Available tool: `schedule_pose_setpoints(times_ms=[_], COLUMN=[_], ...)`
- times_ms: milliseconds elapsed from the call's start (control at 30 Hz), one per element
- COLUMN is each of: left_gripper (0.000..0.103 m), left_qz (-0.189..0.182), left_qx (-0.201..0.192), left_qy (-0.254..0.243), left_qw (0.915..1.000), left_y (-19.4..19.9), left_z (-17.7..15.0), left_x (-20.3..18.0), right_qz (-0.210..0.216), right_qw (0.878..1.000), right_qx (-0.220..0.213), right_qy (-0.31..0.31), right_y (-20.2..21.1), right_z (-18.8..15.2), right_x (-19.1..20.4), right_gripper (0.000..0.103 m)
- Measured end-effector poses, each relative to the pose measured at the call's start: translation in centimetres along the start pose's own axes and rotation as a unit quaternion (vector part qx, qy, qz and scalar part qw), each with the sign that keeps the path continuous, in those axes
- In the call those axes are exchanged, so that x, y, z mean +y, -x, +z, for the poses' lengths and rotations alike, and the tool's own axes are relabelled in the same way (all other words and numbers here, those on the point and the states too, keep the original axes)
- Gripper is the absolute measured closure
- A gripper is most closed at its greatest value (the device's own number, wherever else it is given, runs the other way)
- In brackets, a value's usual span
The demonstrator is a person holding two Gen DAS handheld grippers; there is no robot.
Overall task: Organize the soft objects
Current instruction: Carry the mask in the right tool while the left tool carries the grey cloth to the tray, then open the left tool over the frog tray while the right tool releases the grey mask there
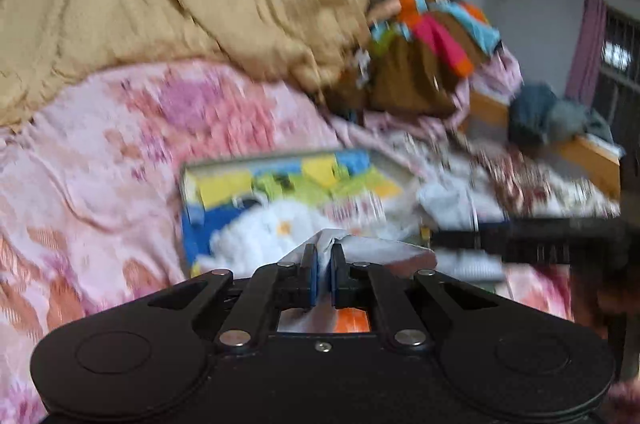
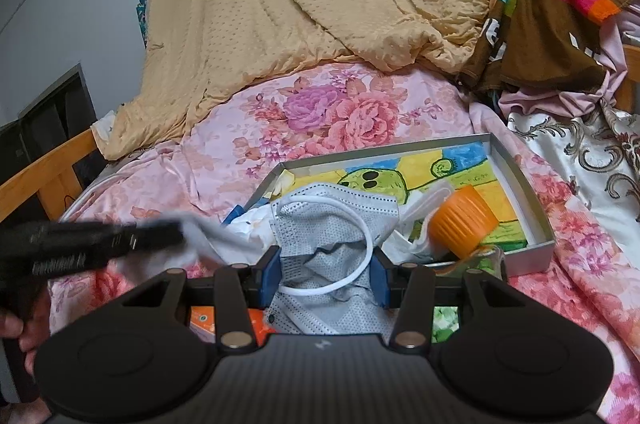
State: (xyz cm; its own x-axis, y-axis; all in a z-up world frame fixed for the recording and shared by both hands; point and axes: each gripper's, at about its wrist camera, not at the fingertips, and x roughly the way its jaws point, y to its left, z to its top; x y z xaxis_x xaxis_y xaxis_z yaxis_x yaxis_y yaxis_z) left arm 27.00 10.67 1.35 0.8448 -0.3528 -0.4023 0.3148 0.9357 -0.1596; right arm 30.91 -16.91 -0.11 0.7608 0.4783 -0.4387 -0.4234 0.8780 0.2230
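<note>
Left wrist view only: left hand-held gripper [image 1: 325, 266] pressed together, pinching a fold of white cloth [image 1: 372, 248]. Right wrist view only: right hand-held gripper [image 2: 326, 274] half spread around one grey face mask [image 2: 334, 244], pads touching its sides. One shallow grey tray [image 2: 524, 179] on the floral bed [image 2: 340, 111], holding one orange cup [image 2: 460, 226] and white cloths.

- The left gripper [image 1: 325, 266] is matte black, with blue pads on its fingers [image 1: 313, 278].
- Four flat black link arms carry silver round rivets [image 1: 236, 337].
- Its body has two round raised discs and one small centre screw [image 1: 322, 346].
- The right gripper [image 2: 325, 278] is built alike, with blue pads and a ribbed black top.
</note>
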Motion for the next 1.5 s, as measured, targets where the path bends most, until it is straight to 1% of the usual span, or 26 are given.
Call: schedule_pose_setpoints(times_ms=[167, 267, 367, 500, 633, 667, 767, 933, 1033, 1067, 1100, 1133, 1200, 1233, 1267, 1300, 1433, 1500], left_gripper=[0.097, 0.097, 0.097, 0.097, 0.095, 0.093, 0.09, 0.086, 0.079, 0.073, 0.07, 0.068, 0.053, 0.048, 0.04, 0.035, 0.03, 0.024], left_qz=[0.016, 0.027, 0.038, 0.04, 0.028, 0.026, 0.023, 0.019, 0.021, 0.022, 0.023, 0.025, 0.032, 0.036, 0.038, 0.039, 0.042, 0.05], left_qx=[-0.06, -0.069, -0.054, -0.021, -0.001, 0.003, 0.019, 0.028, 0.031, 0.032, 0.032, 0.033, 0.031, 0.029, 0.03, 0.03, 0.035, 0.031], left_qy=[0.039, 0.058, 0.075, 0.107, 0.123, 0.125, 0.13, 0.137, 0.136, 0.135, 0.135, 0.135, 0.13, 0.129, 0.129, 0.13, 0.137, 0.141], left_qw=[0.9973, 0.9955, 0.995, 0.9932, 0.992, 0.9918, 0.991, 0.99, 0.9901, 0.99, 0.99, 0.99, 0.9905, 0.9906, 0.9905, 0.9903, 0.989, 0.9882], left_y=[-2.0, -3.5, -5.3, -7.2, -8.3, -8.6, -9.3, -9.8, -9.9, -9.8, -9.8, -9.7, -9.5, -9.4, -9.3, -9.2, -8.6, -7.9], left_z=[2.2, 2.6, 2.2, 1.3, 0.8, 0.6, 0.2, -0.2, -0.3, -0.3, -0.3, -0.2, -0.1, 0.0, 0.1, 0.1, 0.2, 0.3], left_x=[0.3, 1.5, 3.0, 5.0, 6.0, 6.0, 6.2, 6.3, 6.2, 6.2, 6.2, 6.1, 5.9, 5.8, 5.7, 5.7, 5.6, 5.5], right_qz=[-0.007, -0.013, -0.025, -0.041, -0.062, -0.065, -0.075, -0.081, -0.084, -0.084, -0.086, -0.088, -0.09, -0.092, -0.095, -0.1, -0.1, -0.099], right_qw=[1.0, 1.0, 0.999, 0.998, 0.996, 0.996, 0.994, 0.993, 0.994, 0.994, 0.994, 0.994, 0.994, 0.994, 0.994, 0.993, 0.994, 0.994], right_qx=[-0.005, -0.006, -0.002, 0.017, 0.044, 0.051, 0.068, 0.072, 0.066, 0.065, 0.063, 0.06, 0.059, 0.058, 0.057, 0.057, 0.05, 0.046], right_qy=[0.013, 0.025, 0.04, 0.043, 0.039, 0.035, 0.029, 0.036, 0.033, 0.03, 0.027, 0.025, 0.018, 0.015, 0.012, 0.01, 0.003, 0.004], right_y=[-1.8, -3.2, -5.2, -8.1, -10.7, -11.2, -12.0, -12.0, -11.6, -11.4, -11.2, -10.9, -10.5, -10.3, -10.2, -10.0, -8.9, -8.2], right_z=[1.6, 2.5, 3.6, 4.8, 5.3, 5.3, 4.9, 4.6, 4.7, 4.8, 4.8, 4.9, 5.0, 5.0, 5.1, 5.2, 5.5, 5.6], right_x=[0.7, 1.3, 2.1, 2.8, 3.1, 3.1, 2.9, 3.0, 2.9, 2.8, 2.6, 2.5, 2.2, 2.0, 1.8, 1.6, 1.2, 1.2], right_gripper=[0.052, 0.052, 0.052, 0.052, 0.051, 0.05, 0.049, 0.043, 0.037, 0.033, 0.029, 0.027, 0.018, 0.017, 0.013, 0.012, 0.007, 0.005])
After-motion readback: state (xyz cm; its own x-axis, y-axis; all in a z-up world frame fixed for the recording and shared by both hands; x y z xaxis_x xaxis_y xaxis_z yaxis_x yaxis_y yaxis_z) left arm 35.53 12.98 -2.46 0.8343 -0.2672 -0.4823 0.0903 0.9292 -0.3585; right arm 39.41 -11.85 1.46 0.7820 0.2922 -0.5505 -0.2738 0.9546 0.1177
